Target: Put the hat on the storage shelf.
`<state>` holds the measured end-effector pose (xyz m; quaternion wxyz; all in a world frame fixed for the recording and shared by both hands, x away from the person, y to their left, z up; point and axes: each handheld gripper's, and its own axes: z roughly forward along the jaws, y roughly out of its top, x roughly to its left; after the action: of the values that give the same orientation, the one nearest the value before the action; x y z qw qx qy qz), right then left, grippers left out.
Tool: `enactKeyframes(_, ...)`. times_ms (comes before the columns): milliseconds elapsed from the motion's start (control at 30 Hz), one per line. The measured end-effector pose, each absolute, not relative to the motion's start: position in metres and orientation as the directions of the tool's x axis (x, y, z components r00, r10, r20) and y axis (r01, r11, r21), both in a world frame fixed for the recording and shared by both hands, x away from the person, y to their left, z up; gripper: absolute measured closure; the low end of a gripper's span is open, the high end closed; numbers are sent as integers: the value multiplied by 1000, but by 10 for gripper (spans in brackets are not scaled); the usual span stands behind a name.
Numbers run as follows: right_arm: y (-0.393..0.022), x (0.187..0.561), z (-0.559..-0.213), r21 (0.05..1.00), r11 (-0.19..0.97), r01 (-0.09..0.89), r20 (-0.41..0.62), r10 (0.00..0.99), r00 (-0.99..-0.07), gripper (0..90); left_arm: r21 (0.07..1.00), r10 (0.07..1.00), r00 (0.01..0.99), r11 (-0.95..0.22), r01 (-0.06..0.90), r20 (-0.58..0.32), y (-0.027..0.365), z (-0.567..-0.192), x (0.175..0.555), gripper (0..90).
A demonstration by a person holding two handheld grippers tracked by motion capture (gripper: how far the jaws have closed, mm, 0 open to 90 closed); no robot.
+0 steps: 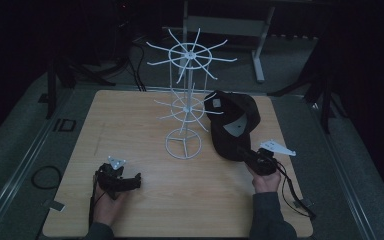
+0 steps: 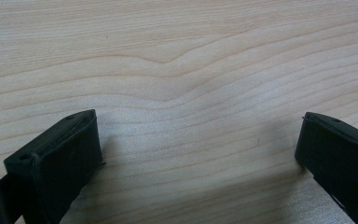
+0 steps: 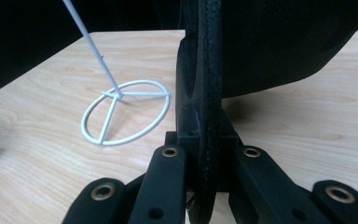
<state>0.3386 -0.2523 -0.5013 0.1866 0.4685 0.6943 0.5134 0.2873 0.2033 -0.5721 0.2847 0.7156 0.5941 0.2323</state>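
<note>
We count one black cap (image 1: 232,125), one white wire rack (image 1: 186,87) and one wooden table (image 1: 130,130). On the rack we see two rings of prongs and one round base. There are two grippers, the left gripper (image 1: 130,181) and the right gripper (image 1: 245,152), each in one of two hands.

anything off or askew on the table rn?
Nothing damaged or spilled. The black cap is pinched by its brim in the right gripper, beside the white wire rack, which stands upright. The left gripper is open, empty.
</note>
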Motion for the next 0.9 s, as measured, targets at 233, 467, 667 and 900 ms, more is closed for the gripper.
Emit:
enactKeyframes(233, -256, 341, -496, 896, 32, 444, 207, 852, -480, 864, 682, 982, 188, -134, 719, -6, 203, -572, 287, 2)
enactKeyframes(467, -257, 343, -490, 904, 36, 426, 193, 855, -482, 865, 683, 982, 187, -133, 718, -5, 203, -572, 287, 2)
enactKeyframes(667, -256, 345, -484, 909, 51, 414, 175, 854, -490, 864, 684, 982, 187, -133, 717, -5, 203, -572, 287, 2)
enactKeyframes(900, -258, 348, -480, 915, 69, 399, 152, 856, -495, 864, 685, 983, 185, -129, 717, -8, 203, -572, 287, 2)
